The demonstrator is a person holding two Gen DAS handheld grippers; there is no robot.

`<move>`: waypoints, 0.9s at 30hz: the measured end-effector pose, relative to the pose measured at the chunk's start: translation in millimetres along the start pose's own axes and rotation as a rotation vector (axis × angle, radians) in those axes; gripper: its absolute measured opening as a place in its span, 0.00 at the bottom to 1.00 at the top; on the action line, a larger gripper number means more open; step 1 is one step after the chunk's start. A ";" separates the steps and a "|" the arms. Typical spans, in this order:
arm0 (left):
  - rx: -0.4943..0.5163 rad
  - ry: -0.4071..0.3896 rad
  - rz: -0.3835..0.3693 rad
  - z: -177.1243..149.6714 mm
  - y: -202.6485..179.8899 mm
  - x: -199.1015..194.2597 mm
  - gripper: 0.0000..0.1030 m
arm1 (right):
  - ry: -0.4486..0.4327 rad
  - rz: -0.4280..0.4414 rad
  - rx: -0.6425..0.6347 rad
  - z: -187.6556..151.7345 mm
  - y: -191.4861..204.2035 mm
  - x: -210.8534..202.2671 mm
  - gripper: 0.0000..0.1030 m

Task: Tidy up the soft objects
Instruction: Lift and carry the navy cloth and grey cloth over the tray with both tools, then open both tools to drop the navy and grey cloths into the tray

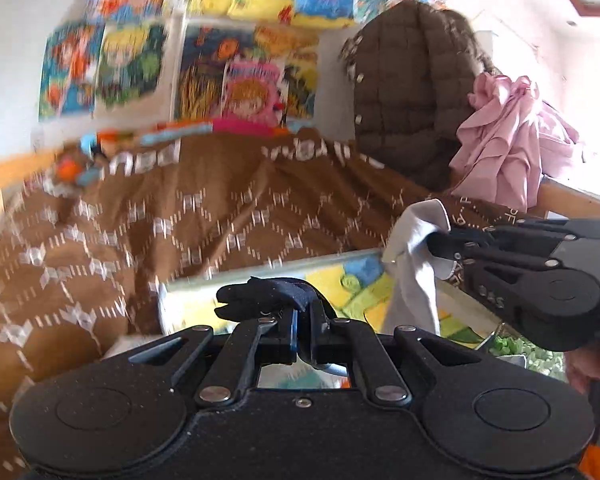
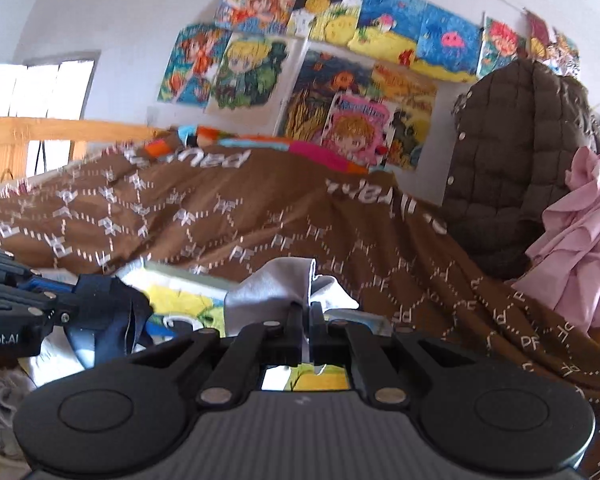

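Observation:
My left gripper [image 1: 305, 313] is shut on a small dark navy cloth [image 1: 260, 296] that sticks out to the left of its tips. In the right wrist view that gripper [image 2: 74, 306] comes in from the left with the navy cloth [image 2: 112, 308] hanging from it. My right gripper [image 2: 306, 314] is shut on a light grey cloth [image 2: 276, 286] bunched above its tips. From the left wrist view the right gripper [image 1: 440, 249] reaches in from the right, and the grey cloth [image 1: 414, 276] droops below it. Both are held in the air in front of a bed.
A brown patterned blanket [image 2: 260, 220] covers the bed, with a wooden rail [image 2: 60, 128] at the left. A brown quilted jacket [image 1: 412, 92] and a pink garment [image 1: 508, 136] hang at the right. A colourful drawing sheet [image 1: 340, 292] lies below the grippers. Drawings [image 2: 324, 48] cover the wall.

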State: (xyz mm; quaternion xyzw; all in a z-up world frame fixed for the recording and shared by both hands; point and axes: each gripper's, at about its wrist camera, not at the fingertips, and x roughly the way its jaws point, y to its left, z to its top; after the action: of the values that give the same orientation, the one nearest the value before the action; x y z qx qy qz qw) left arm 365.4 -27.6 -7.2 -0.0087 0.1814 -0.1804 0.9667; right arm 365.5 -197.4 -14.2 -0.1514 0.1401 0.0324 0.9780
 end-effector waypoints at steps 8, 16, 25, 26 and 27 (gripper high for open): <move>-0.163 0.144 -0.015 -9.6 26.7 22.3 0.09 | 0.145 0.014 -0.031 -8.6 15.1 21.5 0.03; -0.219 0.216 -0.024 -18.4 34.0 32.7 0.24 | 0.198 0.033 -0.046 -14.4 22.2 24.4 0.07; -0.180 0.213 -0.008 -12.3 23.2 27.3 0.51 | 0.195 0.044 0.007 -7.6 10.8 16.4 0.38; -0.177 0.208 -0.006 -10.9 21.4 25.3 0.54 | 0.192 0.044 0.013 -6.3 9.3 14.4 0.43; -0.172 0.197 -0.002 -8.6 19.2 22.2 0.63 | 0.187 0.043 0.019 -4.6 7.4 11.7 0.47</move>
State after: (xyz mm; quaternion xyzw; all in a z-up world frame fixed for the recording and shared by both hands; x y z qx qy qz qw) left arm 388.3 -17.0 -24.6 -0.0742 0.2904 -0.1652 0.9396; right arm 374.7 -191.5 -23.9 -0.1416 0.2344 0.0379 0.9610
